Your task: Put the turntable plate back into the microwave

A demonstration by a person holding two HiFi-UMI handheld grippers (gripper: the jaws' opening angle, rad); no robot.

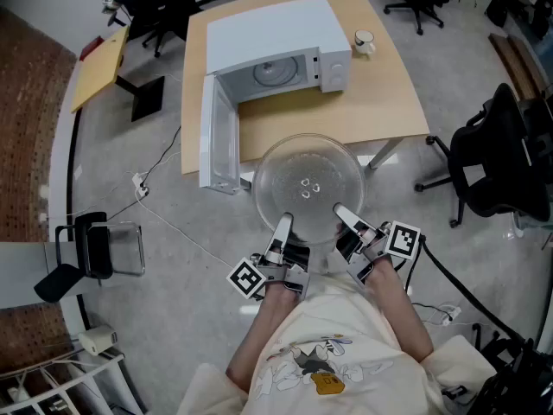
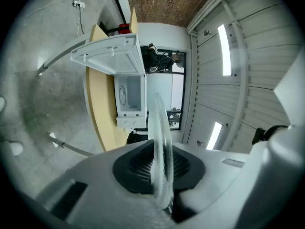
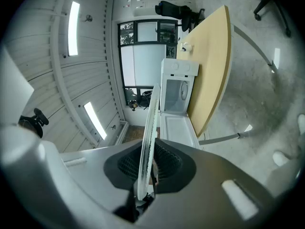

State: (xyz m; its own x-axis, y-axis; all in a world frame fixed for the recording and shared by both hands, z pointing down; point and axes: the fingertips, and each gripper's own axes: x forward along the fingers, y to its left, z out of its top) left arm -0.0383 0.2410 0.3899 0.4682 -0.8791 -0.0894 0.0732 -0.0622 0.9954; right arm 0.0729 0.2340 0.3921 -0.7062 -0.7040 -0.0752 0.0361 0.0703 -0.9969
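Both jaws are clamped on glass: left gripper (image 1: 282,225) and right gripper (image 1: 346,218) each pinch the near rim of the turntable plate (image 1: 308,178), pads narrow with only the rim's thickness between them, and each gripper view shows it edge-on in the pads. Step in hand, as I read it, is carrying it in. Two edge pinches on smooth glass, both on the near side, leave the far side cantilevered, so move both hands as one with equal height and no twist between them, or the rim may slip or lever out. Go slow and hold the plate flat. The open door (image 1: 219,137) hangs out at frame left of the cavity, so come in straight from the front, not from the left. Clear the table (image 1: 389,102) edge first, then line up with the cavity (image 1: 275,72) of the microwave (image 1: 276,33), upper centre of frame. There's something round on the cavity floor, too small to identify; centre the plate on it before letting go. The plate sits in the air, lower centre of frame, just beyond both grippers, its far rim over the table's front edge, well short of the cavity.
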